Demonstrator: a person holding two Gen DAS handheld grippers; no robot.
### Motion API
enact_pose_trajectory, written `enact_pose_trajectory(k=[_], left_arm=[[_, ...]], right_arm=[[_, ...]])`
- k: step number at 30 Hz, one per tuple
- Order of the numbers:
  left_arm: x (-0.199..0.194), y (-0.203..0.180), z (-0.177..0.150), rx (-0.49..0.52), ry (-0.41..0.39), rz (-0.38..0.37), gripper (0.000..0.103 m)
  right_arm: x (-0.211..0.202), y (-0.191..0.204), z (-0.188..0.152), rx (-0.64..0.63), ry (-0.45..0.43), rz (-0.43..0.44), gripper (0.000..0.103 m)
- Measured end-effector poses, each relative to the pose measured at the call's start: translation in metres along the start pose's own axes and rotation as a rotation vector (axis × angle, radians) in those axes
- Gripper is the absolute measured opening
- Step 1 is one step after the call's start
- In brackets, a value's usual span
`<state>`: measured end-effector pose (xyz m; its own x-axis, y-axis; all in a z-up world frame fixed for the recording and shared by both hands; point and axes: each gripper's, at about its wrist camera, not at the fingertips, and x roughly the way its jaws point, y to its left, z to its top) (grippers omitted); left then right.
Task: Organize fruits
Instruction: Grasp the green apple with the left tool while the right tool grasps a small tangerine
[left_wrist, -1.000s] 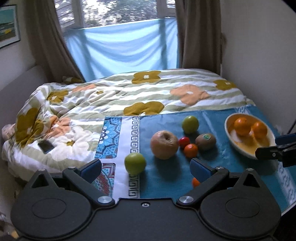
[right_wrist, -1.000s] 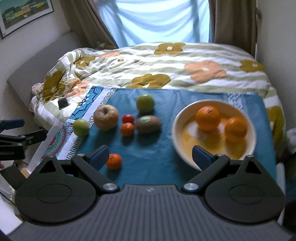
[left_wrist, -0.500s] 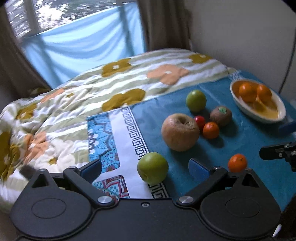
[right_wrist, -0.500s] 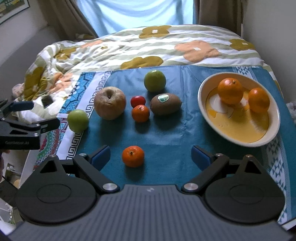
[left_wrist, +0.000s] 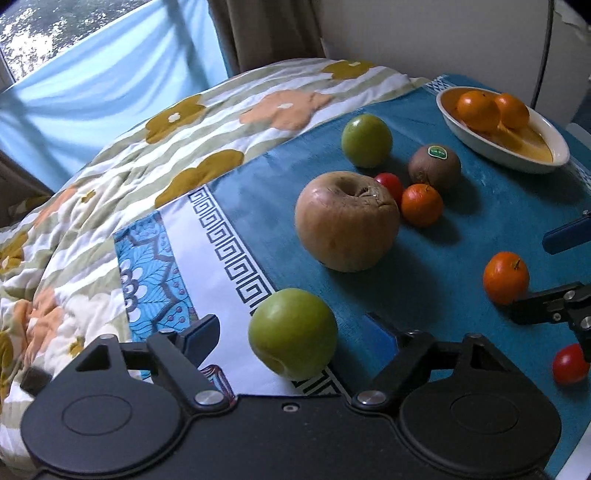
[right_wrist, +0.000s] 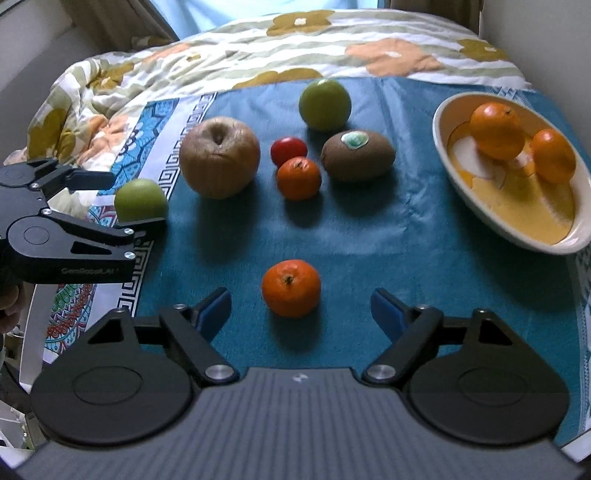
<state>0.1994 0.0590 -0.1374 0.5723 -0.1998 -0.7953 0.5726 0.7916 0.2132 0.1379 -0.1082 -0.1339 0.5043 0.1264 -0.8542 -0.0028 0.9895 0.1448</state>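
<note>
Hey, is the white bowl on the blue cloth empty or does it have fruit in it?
Not empty. The white bowl holds two oranges, side by side toward its far end; the near part of its yellow inside is bare.

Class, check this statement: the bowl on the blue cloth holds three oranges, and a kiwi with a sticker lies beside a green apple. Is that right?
Not quite. The bowl holds two oranges, not three, as the right wrist view shows plainly. The rest stands: the bowl sits on the blue cloth, and the kiwi with its sticker lies beside a green apple.
</note>
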Motion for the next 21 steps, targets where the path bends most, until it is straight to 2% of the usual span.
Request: enact_pose_trajectory(k=[2, 6, 17, 21], left_arm=[[0.003, -0.001, 0.000, 0.012, 0.003, -0.005, 0.084], [0.009, 0.002, -0.001, 0.003, 0.031, -0.021, 0.059], [0.001, 0.002, -0.013, -0.045, 0.017, -0.014, 0.057], [-0.001, 0.002, -0.016, -0.068, 0.021, 0.002, 0.057]], right_arm=[[0.003, 0.002, -0.001, -0.006, 0.005, -0.010, 0.096], [0.008, 0.005, -0.002, -0.015, 0.017, -0.018, 0.091], [0.016, 0.004, 0.002, -0.006, 0.024, -0.008, 0.076], [0.017, 0.003, 0.004, -0.012, 0.019, -0.009, 0.075]])
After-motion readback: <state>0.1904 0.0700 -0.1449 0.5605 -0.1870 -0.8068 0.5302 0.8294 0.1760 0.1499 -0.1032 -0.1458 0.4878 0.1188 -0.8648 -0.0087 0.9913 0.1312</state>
